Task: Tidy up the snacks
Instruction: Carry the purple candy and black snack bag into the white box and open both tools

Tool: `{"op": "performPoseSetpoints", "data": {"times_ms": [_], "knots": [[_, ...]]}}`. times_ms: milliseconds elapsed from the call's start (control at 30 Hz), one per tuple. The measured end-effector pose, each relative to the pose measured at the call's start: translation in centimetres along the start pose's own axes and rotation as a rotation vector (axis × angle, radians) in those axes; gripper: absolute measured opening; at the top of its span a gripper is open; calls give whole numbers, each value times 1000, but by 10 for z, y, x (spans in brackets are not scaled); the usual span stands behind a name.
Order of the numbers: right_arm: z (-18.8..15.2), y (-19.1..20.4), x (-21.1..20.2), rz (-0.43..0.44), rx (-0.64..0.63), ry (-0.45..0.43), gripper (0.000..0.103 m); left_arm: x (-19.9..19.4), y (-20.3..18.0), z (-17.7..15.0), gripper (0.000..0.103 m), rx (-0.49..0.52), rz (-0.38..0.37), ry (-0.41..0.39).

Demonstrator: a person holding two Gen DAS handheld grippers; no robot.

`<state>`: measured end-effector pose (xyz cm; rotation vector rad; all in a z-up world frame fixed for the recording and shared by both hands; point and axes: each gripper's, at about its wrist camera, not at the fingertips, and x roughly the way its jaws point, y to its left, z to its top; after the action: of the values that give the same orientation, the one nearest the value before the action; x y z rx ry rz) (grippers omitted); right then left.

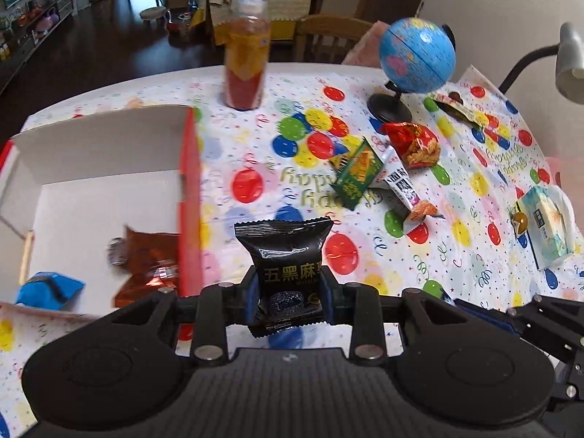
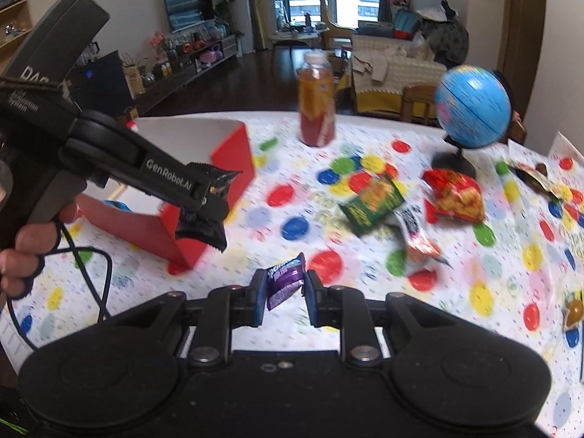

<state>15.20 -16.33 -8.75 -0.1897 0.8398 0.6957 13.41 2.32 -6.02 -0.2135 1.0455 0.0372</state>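
Observation:
My left gripper [image 1: 288, 292] is shut on a black snack packet [image 1: 286, 252] with gold characters, held above the table just right of the red box [image 1: 189, 168]. It also shows in the right wrist view [image 2: 204, 200], beside the box [image 2: 233, 157]. Inside the box lie a blue packet [image 1: 47, 290] and a brown foil packet [image 1: 149, 259]. My right gripper [image 2: 284, 294] is shut on a small purple packet [image 2: 284, 284] above the table. A green packet [image 1: 356, 173], a red packet [image 1: 414, 142] and a white-and-orange packet [image 1: 405, 191] lie loose on the table.
A bottle of orange-red drink [image 1: 246, 54] stands at the table's far edge. A blue globe [image 1: 416, 54] stands at the back right, with a dark wrapper [image 1: 456, 107] beside it. A tissue pack [image 1: 545, 226] and a lamp [image 1: 567, 62] are at the right.

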Motion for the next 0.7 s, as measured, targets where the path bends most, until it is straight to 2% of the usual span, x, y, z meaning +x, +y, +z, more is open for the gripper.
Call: {"op": "performPoseSetpoints", "data": {"times_ms": [433,700], "knots": [[42,80,15,42,-49,-43,20,-55,80,-13,33,-59,23,-62],[65,123,37,62,-72,-47,20,-76,131,-15,33,-91,53,-89]]}}
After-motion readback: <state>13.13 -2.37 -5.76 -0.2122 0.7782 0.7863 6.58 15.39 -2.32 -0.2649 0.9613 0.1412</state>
